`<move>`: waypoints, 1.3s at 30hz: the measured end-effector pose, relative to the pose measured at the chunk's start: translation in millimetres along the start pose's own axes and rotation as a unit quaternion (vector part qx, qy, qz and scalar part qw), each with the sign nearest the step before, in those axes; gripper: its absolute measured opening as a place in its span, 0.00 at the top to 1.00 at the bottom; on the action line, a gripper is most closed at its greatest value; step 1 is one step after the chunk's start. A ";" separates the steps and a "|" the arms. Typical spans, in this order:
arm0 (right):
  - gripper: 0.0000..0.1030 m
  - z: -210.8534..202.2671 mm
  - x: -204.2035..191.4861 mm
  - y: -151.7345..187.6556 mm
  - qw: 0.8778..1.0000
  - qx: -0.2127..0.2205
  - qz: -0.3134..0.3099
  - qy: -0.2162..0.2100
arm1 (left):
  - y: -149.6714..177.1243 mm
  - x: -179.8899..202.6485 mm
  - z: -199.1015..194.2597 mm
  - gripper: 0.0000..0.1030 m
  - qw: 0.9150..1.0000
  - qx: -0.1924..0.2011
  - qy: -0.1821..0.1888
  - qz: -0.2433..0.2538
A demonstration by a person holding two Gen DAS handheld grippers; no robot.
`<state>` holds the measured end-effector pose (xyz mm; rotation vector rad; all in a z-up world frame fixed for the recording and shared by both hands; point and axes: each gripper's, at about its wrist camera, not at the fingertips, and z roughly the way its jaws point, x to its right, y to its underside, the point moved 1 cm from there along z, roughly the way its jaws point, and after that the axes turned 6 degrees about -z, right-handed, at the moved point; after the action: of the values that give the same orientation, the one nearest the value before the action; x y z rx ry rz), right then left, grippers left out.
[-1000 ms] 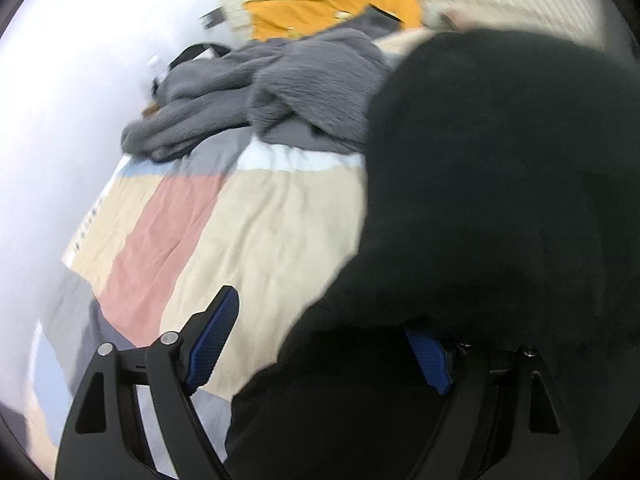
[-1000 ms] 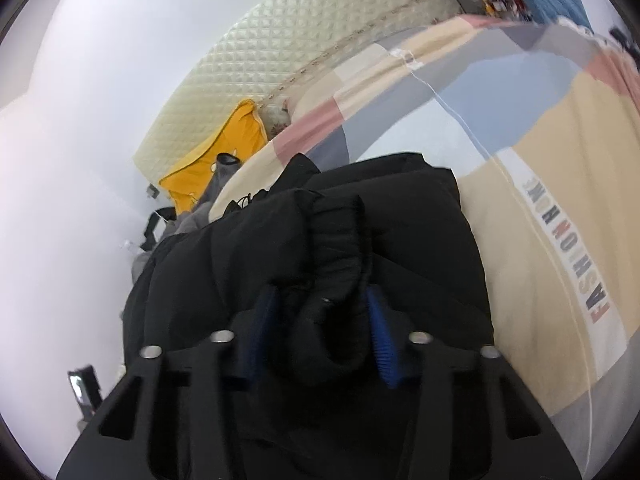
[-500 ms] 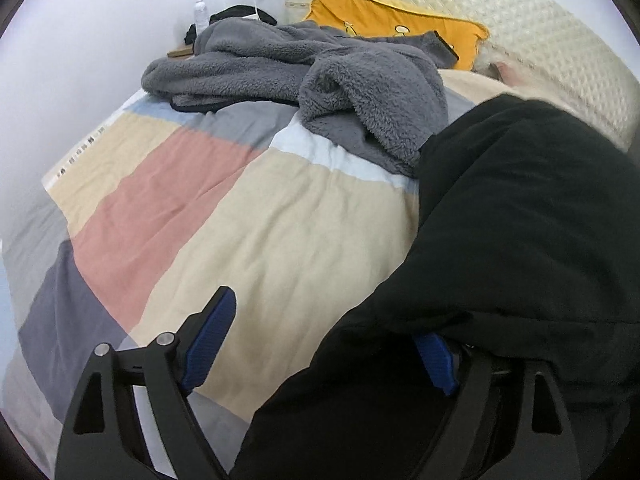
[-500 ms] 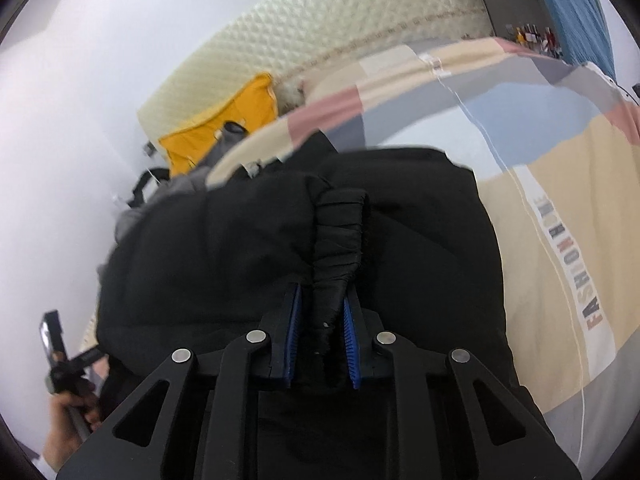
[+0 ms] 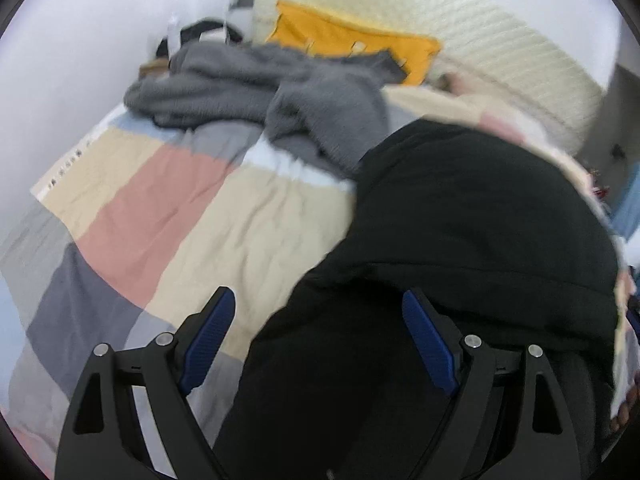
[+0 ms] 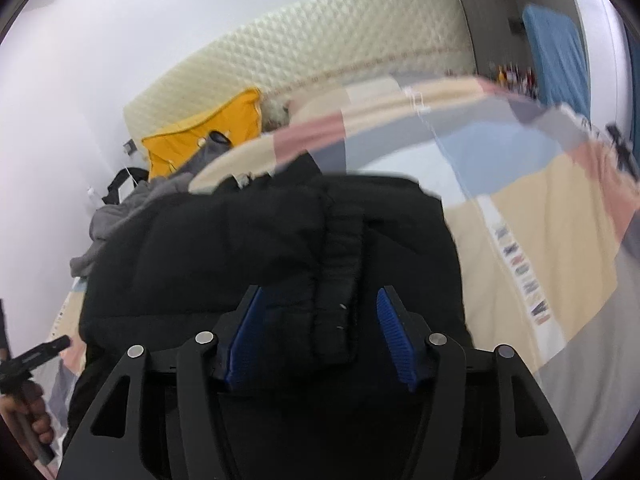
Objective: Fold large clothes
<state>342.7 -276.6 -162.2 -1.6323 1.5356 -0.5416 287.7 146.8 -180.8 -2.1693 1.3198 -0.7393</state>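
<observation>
Black padded fabric filled most of what I saw — the black jacket (image 6: 256, 248) lay bunched on the bed, over the patchwork duvet (image 5: 248, 220) of beige, pink, grey and pale blue blocks. In my right wrist view the jacket took up the centre and lower half of the frame, with its ribbed cuff (image 6: 340, 280) hanging down between my right gripper (image 6: 320, 328) pads. Those jaws were opening, the blue pads (image 6: 394, 334) standing clear of the cuff on both sides, so nothing was pinched. In my left wrist view the jacket sat at the right and lower centre. My left gripper (image 5: 320, 340) stood wide apart at the bottom of the frame — one pad over the bare duvet, the other over the jacket's edge, gripping nothing. Behind the jacket, toward the upper left of that frame, a grey fleece garment (image 5: 256, 80) lay heaped, with a yellow pillow (image 5: 352, 44) beyond it against the quilted cream headboard (image 5: 500, 64). At the lower left edge of the right wrist view, my hand (image 6: 28, 412) held the other tool's handle.
</observation>
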 end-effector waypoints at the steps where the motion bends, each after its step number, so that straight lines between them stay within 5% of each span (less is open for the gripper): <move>1: 0.44 -4.8 -5.0 -4.3 1.000 0.010 -0.008 0.002 | -0.9 4.6 -10.5 0.14 1.000 0.012 0.014 0.000; 7: 0.39 -12.7 -52.7 -47.2 0.995 0.066 -0.075 -0.004 | -29.6 77.4 -14.8 0.14 0.993 0.030 0.100 0.046; 12: 0.35 46.6 -73.5 -63.8 0.996 0.024 -0.083 -0.020 | -50.8 140.4 36.0 0.14 0.989 0.005 0.123 0.076; 20: 0.33 120.6 -68.1 -40.6 0.990 -0.023 -0.138 0.009 | -50.3 184.3 100.7 0.11 0.984 0.021 0.068 0.162; 39: 0.32 165.7 -53.0 -24.3 0.992 -0.027 -0.123 0.008 | -36.9 190.7 148.6 0.06 0.985 0.005 0.053 0.161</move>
<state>476.6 -183.6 -227.5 -1.8780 1.3783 -0.6494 484.0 9.0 -228.7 -1.8647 1.6665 -0.7341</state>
